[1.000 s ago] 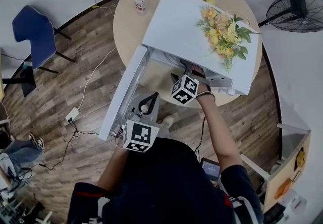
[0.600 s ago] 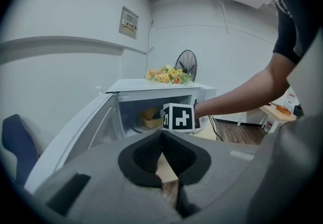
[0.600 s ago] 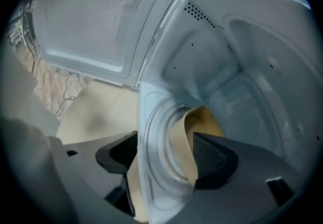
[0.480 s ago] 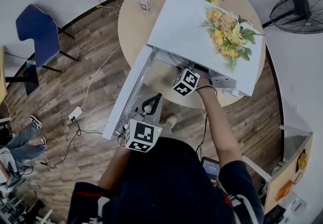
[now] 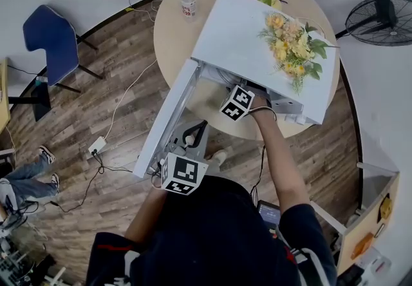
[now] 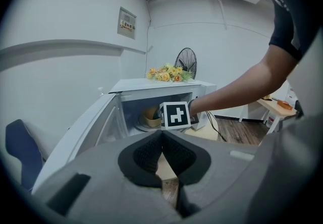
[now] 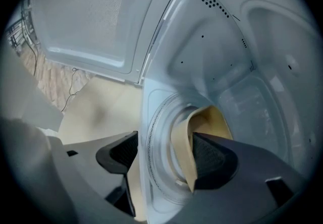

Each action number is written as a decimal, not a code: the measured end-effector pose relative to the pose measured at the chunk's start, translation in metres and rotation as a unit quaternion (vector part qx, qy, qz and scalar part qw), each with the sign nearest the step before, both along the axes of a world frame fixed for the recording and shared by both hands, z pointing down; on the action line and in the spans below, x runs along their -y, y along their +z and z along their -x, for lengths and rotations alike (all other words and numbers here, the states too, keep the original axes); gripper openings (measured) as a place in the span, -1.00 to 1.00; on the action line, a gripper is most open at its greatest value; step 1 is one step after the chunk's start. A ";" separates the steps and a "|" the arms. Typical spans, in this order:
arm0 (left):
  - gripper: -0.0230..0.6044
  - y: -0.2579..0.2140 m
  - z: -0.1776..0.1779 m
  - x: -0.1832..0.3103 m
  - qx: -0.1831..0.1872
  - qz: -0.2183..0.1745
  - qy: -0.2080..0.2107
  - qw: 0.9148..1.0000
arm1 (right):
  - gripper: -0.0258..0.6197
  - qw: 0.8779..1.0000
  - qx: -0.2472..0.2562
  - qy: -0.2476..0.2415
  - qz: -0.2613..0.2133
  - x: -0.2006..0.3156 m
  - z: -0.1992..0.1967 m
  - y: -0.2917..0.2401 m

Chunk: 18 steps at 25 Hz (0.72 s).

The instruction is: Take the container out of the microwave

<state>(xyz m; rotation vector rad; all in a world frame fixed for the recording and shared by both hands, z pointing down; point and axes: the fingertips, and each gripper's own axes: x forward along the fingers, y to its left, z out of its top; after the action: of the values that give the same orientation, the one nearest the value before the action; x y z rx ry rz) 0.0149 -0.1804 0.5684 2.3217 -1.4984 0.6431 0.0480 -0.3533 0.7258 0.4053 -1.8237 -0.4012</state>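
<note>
A white microwave (image 5: 257,27) stands on a round table with its door (image 5: 168,117) swung open to the left. Inside, a tan container (image 7: 212,117) rests on the glass turntable (image 7: 159,177); it also shows in the left gripper view (image 6: 150,116). My right gripper (image 7: 165,142) reaches into the cavity, open wide. The container's near wall stands between its jaws, the right pad (image 7: 212,157) inside the rim and the left pad outside, apart from it. Its marker cube (image 5: 237,103) sits at the microwave's mouth. My left gripper (image 6: 161,134) hangs shut and empty in front of the door.
Yellow flowers (image 5: 291,46) lie on top of the microwave. A clear bottle (image 5: 188,1) stands at the table's far edge. A floor fan (image 5: 380,17) is at the right, a blue chair (image 5: 48,40) at the left, and a power strip (image 5: 96,145) with cables lies on the wood floor.
The right gripper's cube has slid a little deeper and lower into the microwave's opening. The left gripper has stayed where it was.
</note>
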 end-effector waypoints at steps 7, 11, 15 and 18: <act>-0.89 -0.002 0.001 0.001 0.002 -0.003 0.001 1.000 | 0.01 1.000 -0.013 -0.013 0.000 -0.004 0.000 -0.001; -0.89 -0.003 0.000 0.002 0.003 -0.005 0.002 1.000 | -0.14 1.000 -0.020 -0.022 0.000 -0.005 0.001 -0.002; -0.89 -0.007 0.000 0.003 0.007 -0.009 0.005 1.000 | -0.33 1.000 -0.008 -0.019 0.001 -0.007 0.002 -0.006; -0.89 -0.010 0.001 0.003 0.009 -0.013 0.006 1.000 | -0.39 1.000 -0.007 -0.018 0.005 -0.010 0.002 -0.008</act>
<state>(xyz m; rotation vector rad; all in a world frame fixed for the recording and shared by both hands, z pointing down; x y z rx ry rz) 0.0140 -0.1836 0.5581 2.3518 -1.5106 0.6529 0.0464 -0.3437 0.7178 0.3618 -1.8211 -0.4179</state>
